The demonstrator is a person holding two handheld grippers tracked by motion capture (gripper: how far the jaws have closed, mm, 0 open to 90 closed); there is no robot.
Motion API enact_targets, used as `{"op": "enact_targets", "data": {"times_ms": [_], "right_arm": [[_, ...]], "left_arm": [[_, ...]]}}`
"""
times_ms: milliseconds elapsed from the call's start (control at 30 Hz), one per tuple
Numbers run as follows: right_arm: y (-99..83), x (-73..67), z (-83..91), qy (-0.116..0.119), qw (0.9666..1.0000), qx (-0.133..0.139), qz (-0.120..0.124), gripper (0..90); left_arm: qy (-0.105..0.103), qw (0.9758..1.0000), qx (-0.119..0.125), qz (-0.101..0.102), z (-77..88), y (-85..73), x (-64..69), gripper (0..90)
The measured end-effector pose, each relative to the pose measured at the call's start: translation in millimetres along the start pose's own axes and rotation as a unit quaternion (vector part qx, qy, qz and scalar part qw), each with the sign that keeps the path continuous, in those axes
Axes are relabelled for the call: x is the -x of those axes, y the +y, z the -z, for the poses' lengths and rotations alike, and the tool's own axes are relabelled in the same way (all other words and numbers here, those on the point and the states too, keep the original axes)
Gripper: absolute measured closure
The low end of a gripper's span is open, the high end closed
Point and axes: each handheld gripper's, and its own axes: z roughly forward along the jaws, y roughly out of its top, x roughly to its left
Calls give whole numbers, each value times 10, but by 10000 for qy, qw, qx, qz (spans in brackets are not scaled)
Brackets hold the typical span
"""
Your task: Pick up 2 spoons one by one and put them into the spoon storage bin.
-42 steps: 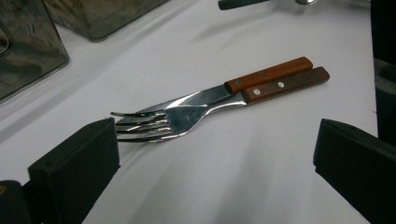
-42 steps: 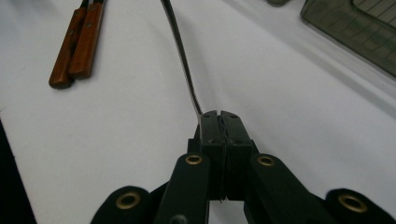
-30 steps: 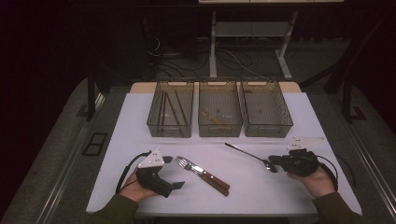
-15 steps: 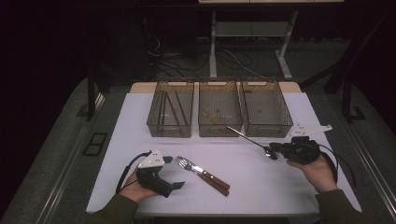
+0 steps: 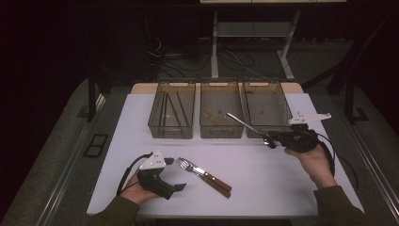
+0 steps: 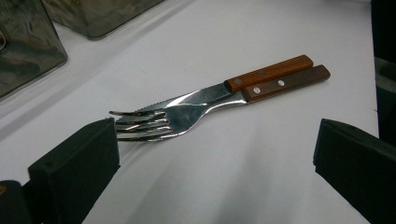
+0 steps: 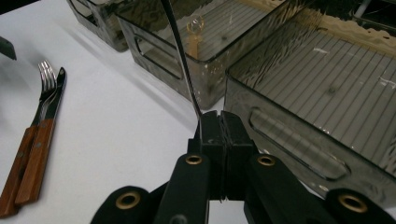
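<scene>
- Spoon [image 5: 244, 123] now lifted off the counter [image 5: 282, 179] by the right tool [image 5: 272, 140], clamped at the bowl end; a second ago it lay flat.
- Handle now angled over the middle bin [image 5: 221, 115] and right bin [image 5: 266, 108]; a drop into one is likely next.
- Left tool [image 5: 176, 187] unmoved, jaws apart, empty.
- Fork [image 5: 197, 170] and knife [image 5: 214, 181] untouched, side by side.
</scene>
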Motion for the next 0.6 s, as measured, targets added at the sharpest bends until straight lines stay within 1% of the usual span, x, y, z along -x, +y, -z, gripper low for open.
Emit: {"op": "enact_targets", "data": {"times_ms": [267, 333, 467, 533, 600], "right_arm": [[112, -12, -100, -48, 10000, 42, -26, 893], [148, -12, -131, -49, 9999, 67, -79, 893], [236, -10, -203, -123, 9998, 102, -103, 893], [286, -16, -252, -240, 9997, 65, -89, 893], [346, -12, -304, -248, 9995, 114, -137, 894]], "left_arm": [[-7, 10000, 3, 8, 0, 0, 1, 0], [-7, 10000, 7, 15, 0, 0, 1, 0], [11, 10000, 19, 29, 1, 0, 3, 0], [14, 10000, 42, 39, 4, 0, 7, 0], [9, 10000, 67, 58, 6, -1, 9, 0]]}}
